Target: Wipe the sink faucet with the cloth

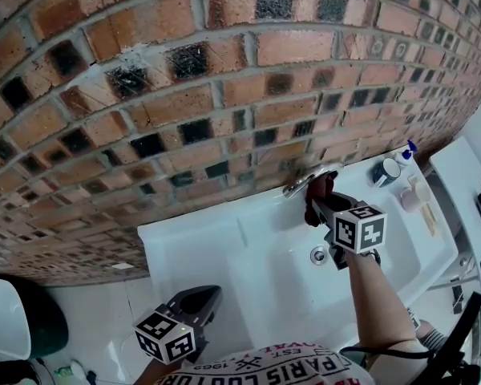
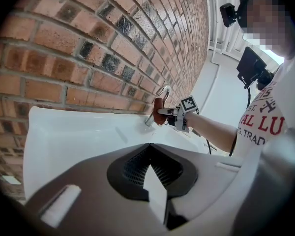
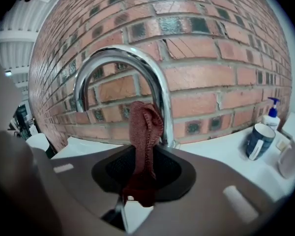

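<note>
A curved chrome faucet (image 1: pixel 307 180) stands at the back rim of the white sink (image 1: pixel 216 251), against the brick wall. My right gripper (image 1: pixel 319 207) is over the basin just in front of the faucet, shut on a dark red cloth (image 1: pixel 323 186). In the right gripper view the cloth (image 3: pixel 144 132) stands up from the gripper (image 3: pixel 137 193) beside the faucet's upright stem (image 3: pixel 163 107), under its arch; contact is unclear. My left gripper (image 1: pixel 199 301) hangs by the sink's front left edge, shut and holding nothing. From the left gripper view, the faucet (image 2: pixel 164 89) and cloth (image 2: pixel 159 113) are far off.
A dark mug (image 1: pixel 384 172), a soap pump bottle (image 1: pixel 406 151) and a pale cup (image 1: pixel 410 198) stand on the sink's right ledge. The drain (image 1: pixel 319 254) lies under my right gripper. The brick wall (image 1: pixel 184 95) rises right behind the faucet. A white fixture (image 1: pixel 4 327) sits far left.
</note>
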A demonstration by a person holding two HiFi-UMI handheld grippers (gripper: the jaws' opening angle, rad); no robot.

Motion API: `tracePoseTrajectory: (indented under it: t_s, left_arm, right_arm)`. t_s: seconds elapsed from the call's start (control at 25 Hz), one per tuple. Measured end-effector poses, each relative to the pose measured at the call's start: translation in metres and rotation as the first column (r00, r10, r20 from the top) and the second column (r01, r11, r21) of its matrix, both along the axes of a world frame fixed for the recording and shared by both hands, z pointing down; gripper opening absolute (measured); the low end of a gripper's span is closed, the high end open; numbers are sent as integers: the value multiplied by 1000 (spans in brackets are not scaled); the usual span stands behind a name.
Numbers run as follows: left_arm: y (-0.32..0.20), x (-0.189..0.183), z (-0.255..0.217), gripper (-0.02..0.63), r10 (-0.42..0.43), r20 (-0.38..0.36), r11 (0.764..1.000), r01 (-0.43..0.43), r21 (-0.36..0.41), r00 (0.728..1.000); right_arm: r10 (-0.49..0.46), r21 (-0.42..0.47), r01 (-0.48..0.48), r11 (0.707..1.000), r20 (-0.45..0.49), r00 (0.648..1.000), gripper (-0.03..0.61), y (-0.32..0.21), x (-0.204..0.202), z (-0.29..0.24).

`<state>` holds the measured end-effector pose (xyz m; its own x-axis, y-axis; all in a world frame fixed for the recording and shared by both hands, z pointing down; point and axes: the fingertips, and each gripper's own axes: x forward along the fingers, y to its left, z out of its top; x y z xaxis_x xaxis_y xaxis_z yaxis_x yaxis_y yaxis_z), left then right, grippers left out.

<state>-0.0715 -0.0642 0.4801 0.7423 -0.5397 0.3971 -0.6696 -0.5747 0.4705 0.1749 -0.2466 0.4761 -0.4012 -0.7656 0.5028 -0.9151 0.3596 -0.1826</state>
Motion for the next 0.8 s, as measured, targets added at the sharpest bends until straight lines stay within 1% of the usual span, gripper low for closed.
tracePoseTrajectory:
  t_s: [0.16,0.4,0.6,0.8]
  left_arm:
    - [0,2,2,5,2,0,1000,-2,-4,1000]
    - [0,1,0,6,0,0,1000,0,3,1000]
    - [1,0,-6,5,-4,-6,1000,4,15,1000]
    - [4,1,-13,5,-3,-20,999,4,36,1000]
  right_arm:
    - [33,-23,-32,999,58,998,95,-3,7,3]
    - [46,-23,-45,999,75,996,95,-2,9,-1]
    - [47,3,-48,999,85,995,94,2,11,-21]
    - [39,58,-44,997,74,996,94,5,12,-52]
